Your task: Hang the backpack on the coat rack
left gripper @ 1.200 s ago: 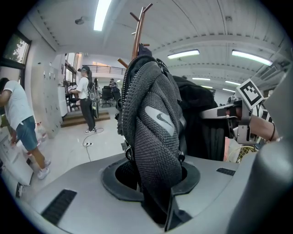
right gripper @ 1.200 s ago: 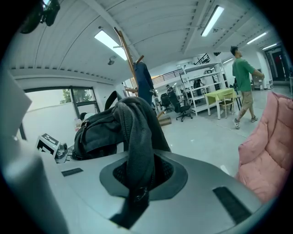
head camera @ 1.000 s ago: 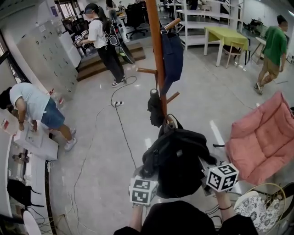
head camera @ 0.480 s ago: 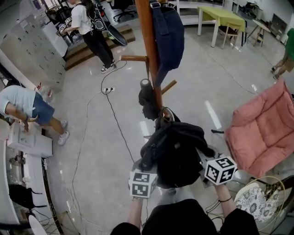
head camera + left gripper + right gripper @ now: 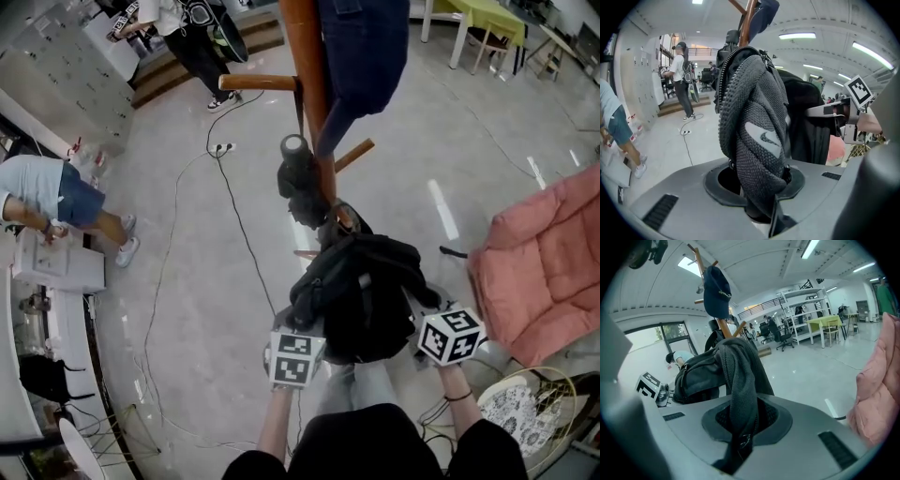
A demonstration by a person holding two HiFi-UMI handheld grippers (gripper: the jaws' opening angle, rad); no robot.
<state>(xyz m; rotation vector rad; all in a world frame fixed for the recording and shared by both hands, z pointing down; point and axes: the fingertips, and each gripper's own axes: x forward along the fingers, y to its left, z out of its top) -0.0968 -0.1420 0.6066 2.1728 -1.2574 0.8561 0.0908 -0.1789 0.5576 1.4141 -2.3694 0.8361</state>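
Observation:
A black backpack (image 5: 361,295) hangs between my two grippers, just in front of the brown coat rack pole (image 5: 307,84). My left gripper (image 5: 761,187) is shut on a padded mesh shoulder strap (image 5: 754,126) with a grey logo; its marker cube (image 5: 295,358) shows below the bag. My right gripper (image 5: 740,427) is shut on a dark strap (image 5: 740,380) of the same bag, its cube (image 5: 452,336) at the bag's right. The bag's top loop (image 5: 343,216) lies close to the pole. A blue bag (image 5: 364,47) and a black item (image 5: 300,183) hang on the rack. A bare peg (image 5: 258,82) sticks out left.
A pink cushioned seat (image 5: 544,262) stands at the right, with a round wire chair (image 5: 525,412) near my right hand. A black cable (image 5: 239,225) runs over the floor left of the rack. One person bends at a white cabinet (image 5: 61,272), another stands at top left (image 5: 187,23).
The coat rack has grown and slid up the head view. Both grippers still hold the backpack, which sits lower against the pole.

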